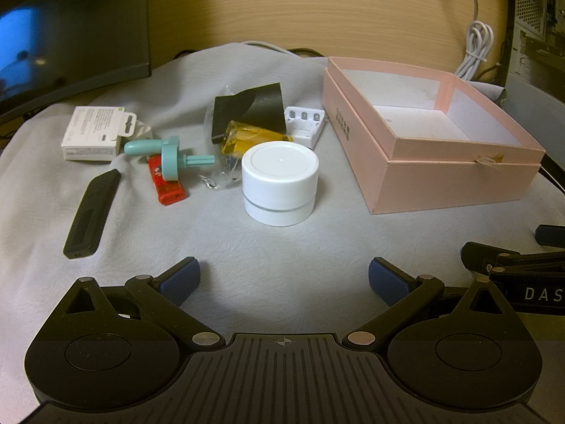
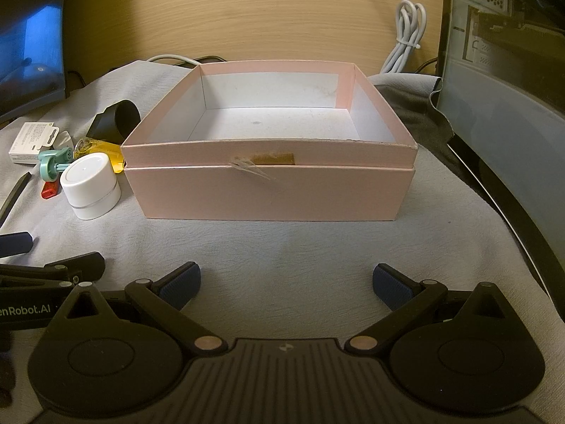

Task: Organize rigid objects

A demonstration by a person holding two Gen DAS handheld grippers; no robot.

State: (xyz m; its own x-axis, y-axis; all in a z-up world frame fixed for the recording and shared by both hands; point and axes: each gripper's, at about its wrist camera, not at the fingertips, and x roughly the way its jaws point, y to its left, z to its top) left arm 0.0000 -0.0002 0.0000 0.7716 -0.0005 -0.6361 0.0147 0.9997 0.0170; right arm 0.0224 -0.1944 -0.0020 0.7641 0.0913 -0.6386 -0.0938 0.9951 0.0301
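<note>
Both grippers, left and right, were spread wide over the cloth, holding nothing. The jar stood beside the box.

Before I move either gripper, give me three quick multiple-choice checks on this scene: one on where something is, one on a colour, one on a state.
1. Seen from the left wrist camera, where does the white round jar stand relative to the pink box?
A. Inside it
B. On the cloth to its left
C. Behind it

2. What colour is the small flat item lying under the teal tool?
A. Red
B. Green
C. White

3. What state is the pink box in?
A. Closed with a lid
B. Open and holding the jar
C. Open with nothing inside

Answers: 1 B, the jar sits on the grey cloth left of the box wall. 2 A, its red body shows below the tool. 3 C, the right wrist view shows only the bare white floor of the box. Both the left gripper and the right gripper are open and hold nothing.
</note>
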